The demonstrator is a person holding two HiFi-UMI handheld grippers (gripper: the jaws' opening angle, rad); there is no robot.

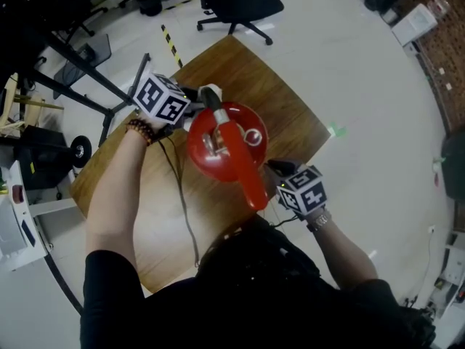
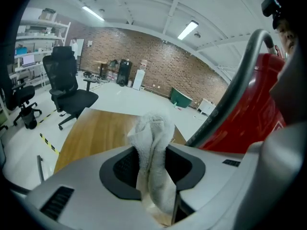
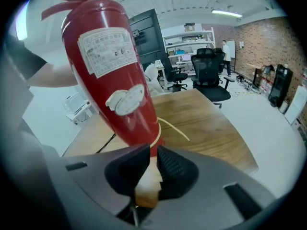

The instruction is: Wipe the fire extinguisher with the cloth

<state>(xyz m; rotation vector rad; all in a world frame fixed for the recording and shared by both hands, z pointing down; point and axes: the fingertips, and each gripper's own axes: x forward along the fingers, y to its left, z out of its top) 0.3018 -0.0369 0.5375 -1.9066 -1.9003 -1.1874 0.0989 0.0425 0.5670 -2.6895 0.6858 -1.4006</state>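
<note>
On the wooden table (image 1: 290,115) stands a red fire extinguisher (image 3: 110,75), upright, with its red handle and small gauge facing up toward the head camera. A white paper label (image 3: 103,49) and a pale oval sticker sit on its side, and a black hose (image 2: 235,85) curves down along the body.

At the top of the extinguisher, on its far left side in the head view, the left gripper (image 1: 190,106) points downward. Its jaws are clamped on a white terry cloth (image 2: 153,152), which is bunched into a fold and sticks out past the jaw tips. The cloth is just beside the extinguisher's upper part; whether it touches the red surface cannot be told.

Low on the other side, the right gripper (image 3: 153,164) is angled down at the base of the extinguisher. Its jaws are drawn narrow, with the bottom edge of the red body pinched between their tips.

Beyond the table lie a pale floor, black office chairs (image 2: 67,87) and a brick wall. A thin cable (image 1: 185,209) runs across the tabletop.
</note>
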